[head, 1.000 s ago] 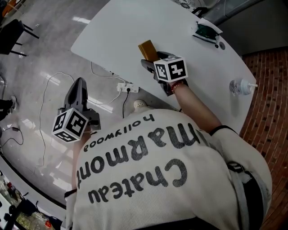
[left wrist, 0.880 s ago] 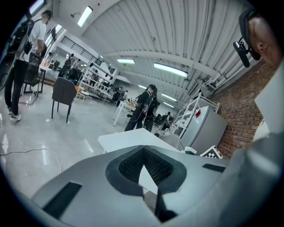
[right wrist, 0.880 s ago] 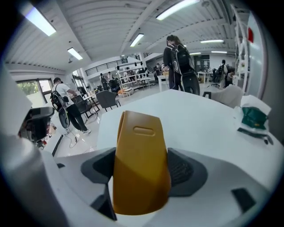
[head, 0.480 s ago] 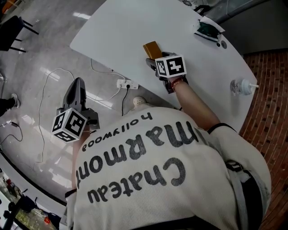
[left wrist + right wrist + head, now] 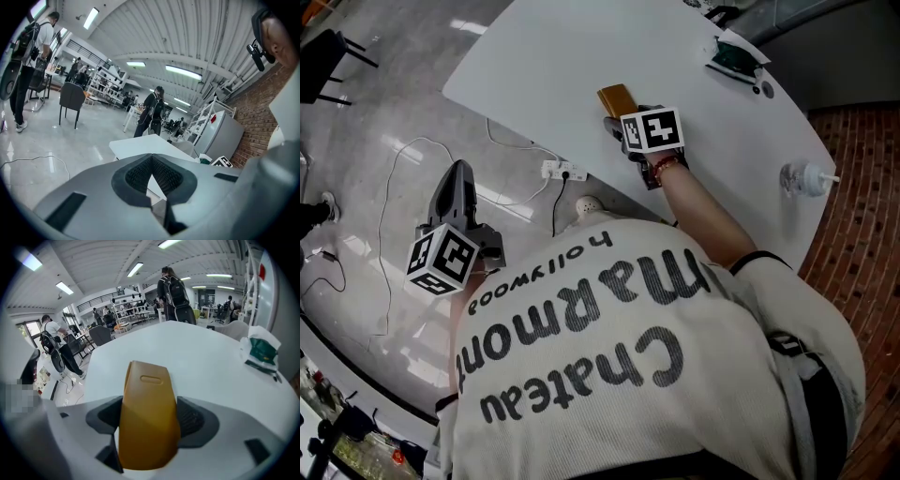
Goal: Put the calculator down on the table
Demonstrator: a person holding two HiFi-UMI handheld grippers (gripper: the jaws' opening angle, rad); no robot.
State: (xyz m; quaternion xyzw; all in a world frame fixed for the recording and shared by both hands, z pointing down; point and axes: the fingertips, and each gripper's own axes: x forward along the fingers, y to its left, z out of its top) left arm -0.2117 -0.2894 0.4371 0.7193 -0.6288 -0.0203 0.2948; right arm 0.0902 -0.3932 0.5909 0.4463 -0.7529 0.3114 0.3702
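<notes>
Nearby, a green-and-white packet (image 5: 729, 58) and a clear pump bottle (image 5: 802, 178) sat at the edges of the white table (image 5: 581, 47), with a power strip (image 5: 561, 171) on the floor below. The person's shirt (image 5: 609, 356) read "Chateau Marmont hollywood". The right gripper (image 5: 150, 416) pinched the ochre calculator (image 5: 147, 427), oval slot showing, over the table's near side; the left gripper (image 5: 151, 159) hung off the table, jaws pressed together.

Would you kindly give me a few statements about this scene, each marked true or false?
1. The right gripper holds the calculator between its fingers. True.
2. The left gripper grips a cable. False: its fingers are shut on nothing.
3. The left gripper hangs above the table. False: it is over the floor, beside the table.
4. A green-and-white packet lies near the table's far edge. True.
</notes>
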